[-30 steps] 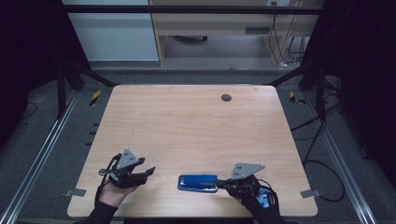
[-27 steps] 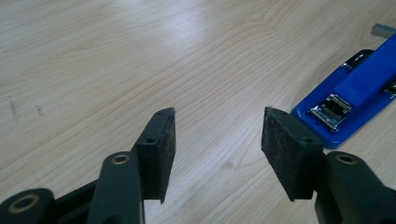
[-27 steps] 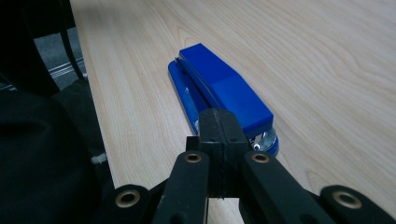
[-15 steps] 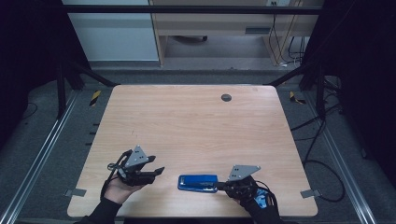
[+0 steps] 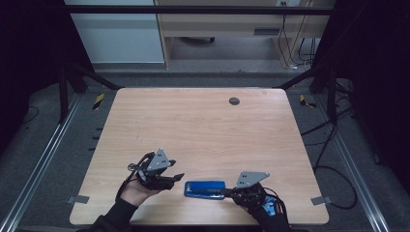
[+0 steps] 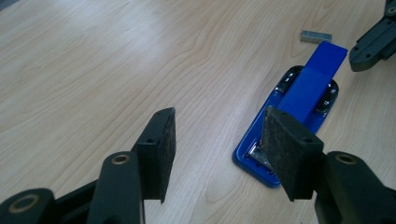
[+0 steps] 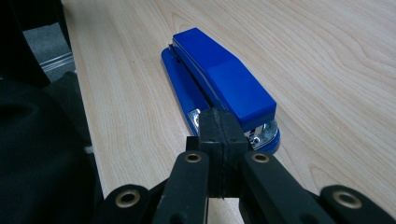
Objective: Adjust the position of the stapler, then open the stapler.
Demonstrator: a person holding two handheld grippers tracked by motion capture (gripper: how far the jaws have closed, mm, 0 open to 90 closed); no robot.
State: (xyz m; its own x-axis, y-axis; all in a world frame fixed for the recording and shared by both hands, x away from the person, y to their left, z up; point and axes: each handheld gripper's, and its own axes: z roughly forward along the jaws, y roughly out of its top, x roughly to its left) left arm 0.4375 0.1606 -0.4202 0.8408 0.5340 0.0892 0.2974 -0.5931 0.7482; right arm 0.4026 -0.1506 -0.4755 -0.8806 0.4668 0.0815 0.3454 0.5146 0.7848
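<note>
A blue stapler (image 5: 205, 189) lies flat near the table's front edge, lengthwise left to right. My left gripper (image 5: 178, 178) is just left of it, open, with nothing between the pads. In the left gripper view the stapler (image 6: 303, 98) sits ahead, its near end partly behind the right pad (image 6: 287, 149), and the left gripper (image 6: 217, 135) hovers a little above the wood. My right gripper (image 5: 226, 192) is shut, pads pressed together, tips at the stapler's right end. In the right gripper view the right gripper (image 7: 219, 126) meets the hinge end of the stapler (image 7: 219, 74).
A small grey metal bar (image 6: 316, 36) lies on the wood just past the stapler's far end. A dark round grommet (image 5: 234, 101) sits near the table's far edge. The wooden table (image 5: 193, 130) has its front edge close behind both hands.
My left gripper has moved right toward the stapler and risen slightly, jaws still open. The right gripper and the stapler have not moved.
</note>
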